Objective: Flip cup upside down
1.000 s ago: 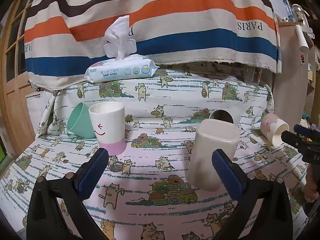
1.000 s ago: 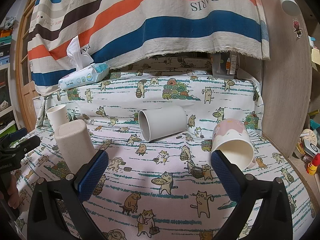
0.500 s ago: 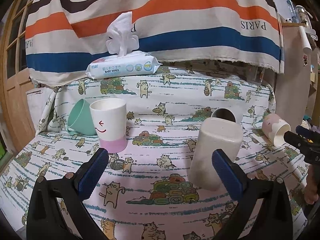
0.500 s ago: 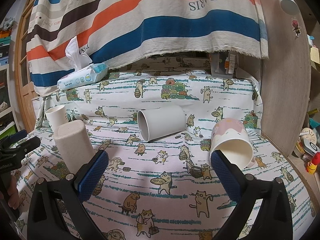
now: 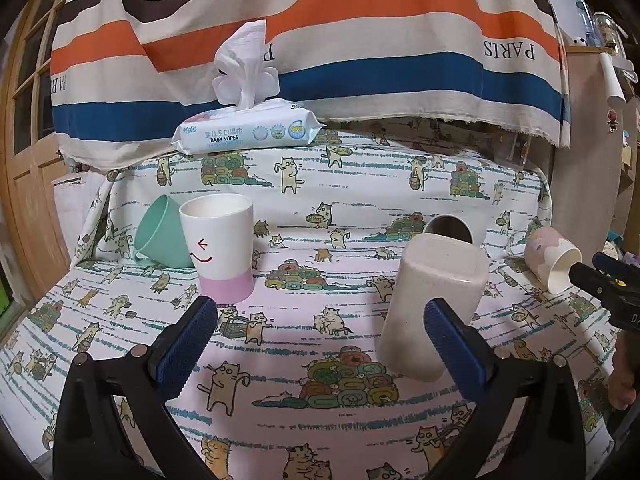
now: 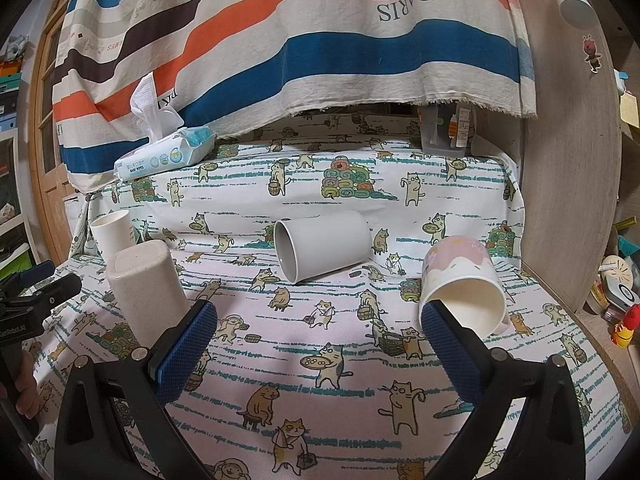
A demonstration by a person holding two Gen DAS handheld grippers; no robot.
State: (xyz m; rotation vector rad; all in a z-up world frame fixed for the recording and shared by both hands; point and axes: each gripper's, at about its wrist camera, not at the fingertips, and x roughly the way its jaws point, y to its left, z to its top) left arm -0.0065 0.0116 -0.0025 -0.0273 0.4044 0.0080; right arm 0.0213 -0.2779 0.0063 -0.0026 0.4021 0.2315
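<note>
From your left wrist, the spread, empty left claw (image 5: 320, 330) faces a white cup (image 5: 218, 248) with a pink base and smile, standing upright on the cat-print desk (image 5: 304, 344) beside a tipped green cup (image 5: 160, 232). From your right wrist, the right claw (image 6: 320, 330) is spread too, a grey cup (image 6: 322, 246) on its side beyond it, under a striped cloth (image 6: 320, 40).

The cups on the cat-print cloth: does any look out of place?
Yes. The grey cup and the pink-and-cream mug lie on their sides, and the mint-green cup leans tilted against the upright white smiley cup.
</note>
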